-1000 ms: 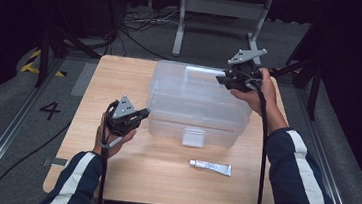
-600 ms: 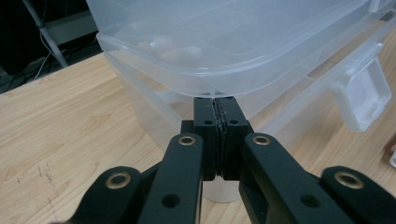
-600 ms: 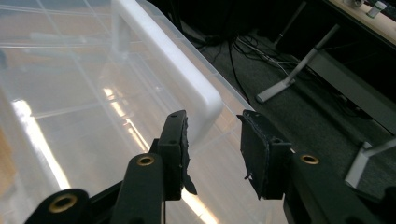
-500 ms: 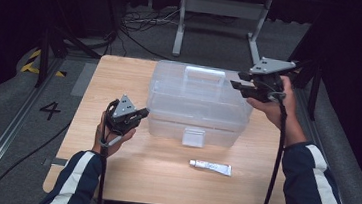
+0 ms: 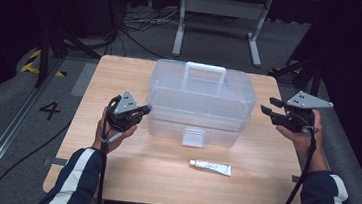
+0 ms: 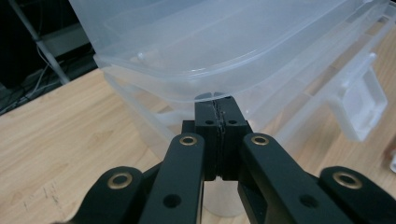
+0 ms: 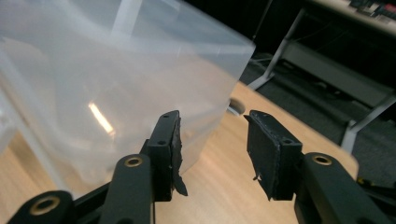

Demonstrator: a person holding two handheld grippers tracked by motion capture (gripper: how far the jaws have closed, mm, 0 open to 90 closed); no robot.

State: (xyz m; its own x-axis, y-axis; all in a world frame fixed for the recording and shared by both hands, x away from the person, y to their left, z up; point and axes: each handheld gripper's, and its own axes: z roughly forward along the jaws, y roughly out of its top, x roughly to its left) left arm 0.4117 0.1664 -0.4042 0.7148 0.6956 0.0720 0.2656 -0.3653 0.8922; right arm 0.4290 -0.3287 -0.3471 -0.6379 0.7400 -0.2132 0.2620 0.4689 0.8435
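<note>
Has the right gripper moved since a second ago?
Yes. The right gripper left the clear box lid and now sits off its right end, jaws opening, nothing between them.

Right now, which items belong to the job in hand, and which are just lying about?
In the job:
- clear plastic box
- left gripper, shut at the box's rim
- right gripper, open, beside the box

Lying about:
- small white tube
- table

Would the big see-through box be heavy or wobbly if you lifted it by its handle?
Probably light: the clear plastic box looks empty through its thin walls. It may flex a little, since that plastic looks thin. Lifted by the handle on top it should hang fairly level, but the lid could pop open if the front latch isn't snapped shut.
</note>
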